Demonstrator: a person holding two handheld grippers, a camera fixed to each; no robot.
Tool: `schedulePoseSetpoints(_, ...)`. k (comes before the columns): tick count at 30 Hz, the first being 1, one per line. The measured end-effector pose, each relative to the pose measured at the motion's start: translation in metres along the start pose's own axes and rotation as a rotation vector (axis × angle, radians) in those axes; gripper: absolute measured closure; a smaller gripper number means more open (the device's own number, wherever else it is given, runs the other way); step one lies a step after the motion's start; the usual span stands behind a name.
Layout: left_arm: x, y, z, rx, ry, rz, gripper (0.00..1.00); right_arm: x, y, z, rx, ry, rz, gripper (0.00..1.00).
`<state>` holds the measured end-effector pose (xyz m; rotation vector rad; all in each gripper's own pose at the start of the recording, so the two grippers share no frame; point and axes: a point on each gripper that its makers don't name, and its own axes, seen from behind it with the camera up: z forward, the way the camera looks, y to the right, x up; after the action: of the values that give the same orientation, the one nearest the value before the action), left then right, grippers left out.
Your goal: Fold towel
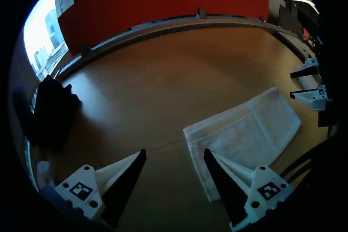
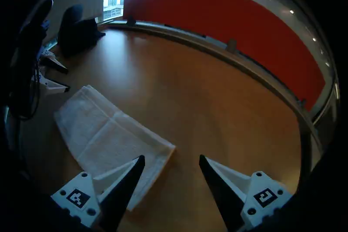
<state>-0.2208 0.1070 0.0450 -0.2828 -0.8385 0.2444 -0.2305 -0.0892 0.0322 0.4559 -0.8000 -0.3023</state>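
A white towel (image 1: 248,132) lies flat on the wooden table (image 1: 165,79), folded into a rectangle with crease lines. In the left gripper view my left gripper (image 1: 174,153) stands open, its right finger over the towel's near edge and nothing between the fingers. At the far right of that view the right gripper (image 1: 306,85) hangs beyond the towel. In the right gripper view the towel (image 2: 108,136) spreads to the left, and my right gripper (image 2: 172,158) is open beside the towel's corner, its left finger above the cloth. Far left, the left gripper (image 2: 54,77) shows its white fingers.
A red partition panel (image 1: 165,1) runs along the table's far edge behind a metal rail (image 2: 226,53). A dark bag-like object (image 1: 52,110) sits at the table's end near a bright window (image 1: 43,40). Bare wood stretches between the towel and the rail.
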Motion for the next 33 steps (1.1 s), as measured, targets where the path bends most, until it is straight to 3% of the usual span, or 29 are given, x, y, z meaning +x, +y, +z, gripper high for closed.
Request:
schedulePoseSetpoints(21, -0.052, 0.025, -0.043, -0.040, -0.011, -0.069, 0.01, -0.035, -0.034, -0.050, 0.017, 0.014, 0.059, 0.03)
schedulePoseSetpoints(33, -0.060, 0.029, -0.051, -0.041, -0.005, -0.088, 0.01, -0.041, -0.044, -0.055, 0.032, 0.011, 0.050, 0.03)
